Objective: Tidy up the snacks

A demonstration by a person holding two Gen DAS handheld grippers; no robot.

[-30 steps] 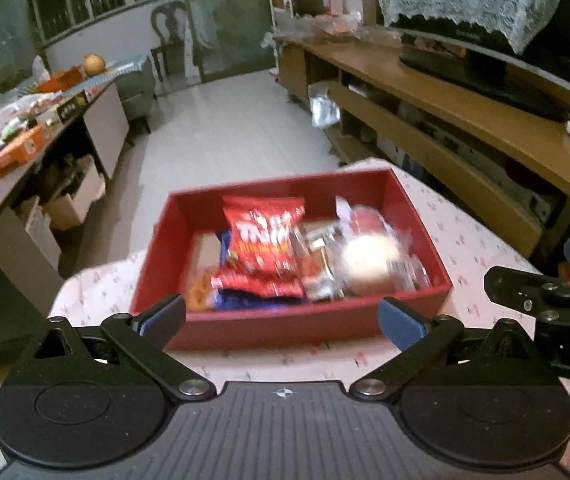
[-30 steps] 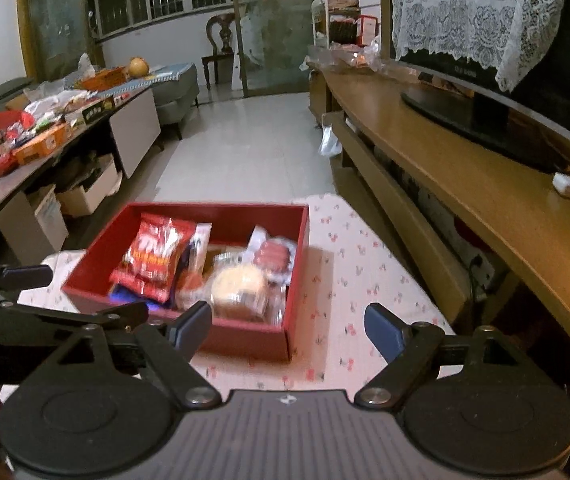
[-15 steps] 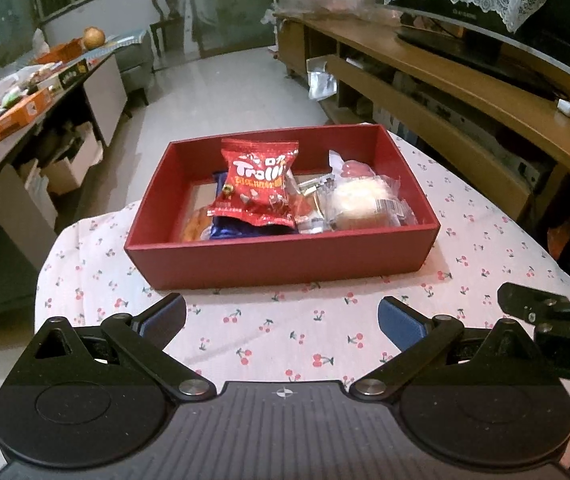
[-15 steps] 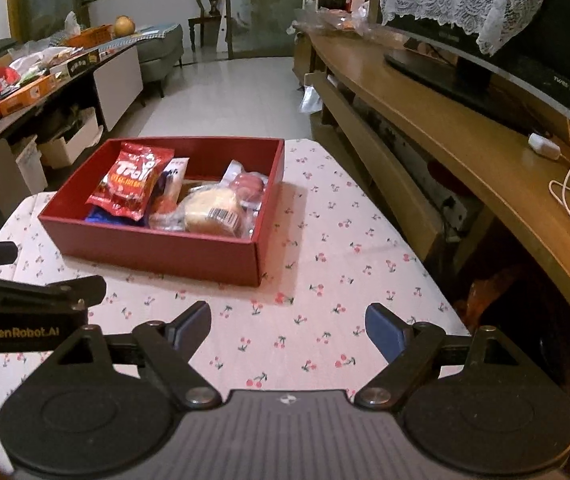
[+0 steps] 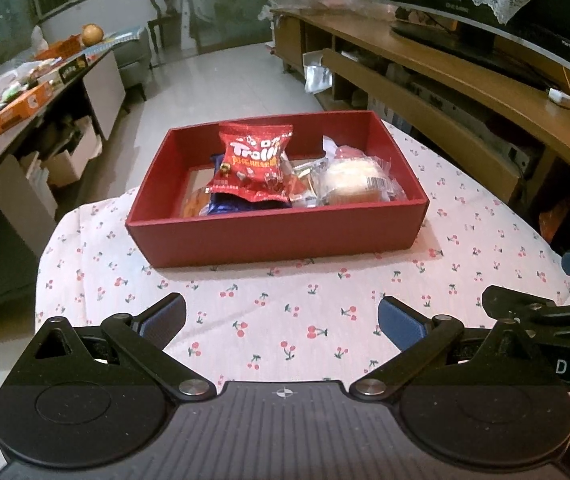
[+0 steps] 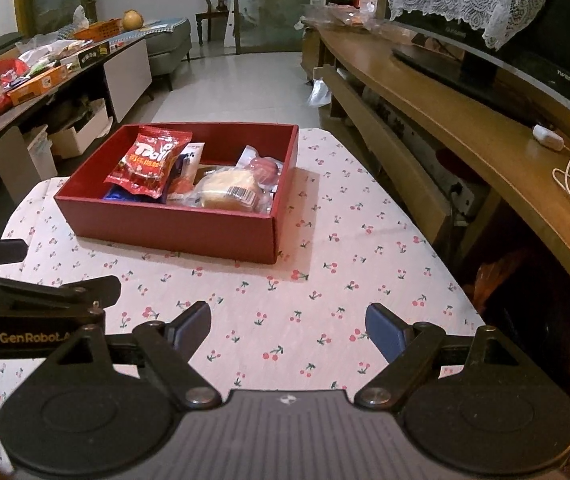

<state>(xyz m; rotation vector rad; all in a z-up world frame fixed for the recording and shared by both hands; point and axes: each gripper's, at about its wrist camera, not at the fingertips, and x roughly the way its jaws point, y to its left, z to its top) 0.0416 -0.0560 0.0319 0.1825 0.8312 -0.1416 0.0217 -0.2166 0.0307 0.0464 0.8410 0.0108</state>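
A red box [image 5: 277, 236] [image 6: 173, 228] stands on the cherry-print tablecloth [image 5: 285, 320] [image 6: 325, 280]. In it lie a red Trolli bag [image 5: 255, 164] [image 6: 149, 164], a wrapped bun [image 5: 351, 182] [image 6: 227, 192], a blue packet [image 5: 227, 204] and other small snacks. My left gripper [image 5: 281, 318] is open and empty, well in front of the box. My right gripper [image 6: 289, 326] is open and empty, in front and to the right of the box. Each gripper shows at the edge of the other's view.
A long wooden TV bench [image 6: 465, 120] with a TV [image 5: 505, 8] runs along the right. A cluttered side table [image 5: 13, 92] with boxes stands at the left. The table's rounded edge [image 6: 457, 280] drops off at the right. White tiled floor [image 5: 225, 80] lies beyond.
Both grippers have pulled back and risen away from the box, which now looks smaller and farther off. Both stayed open and empty.
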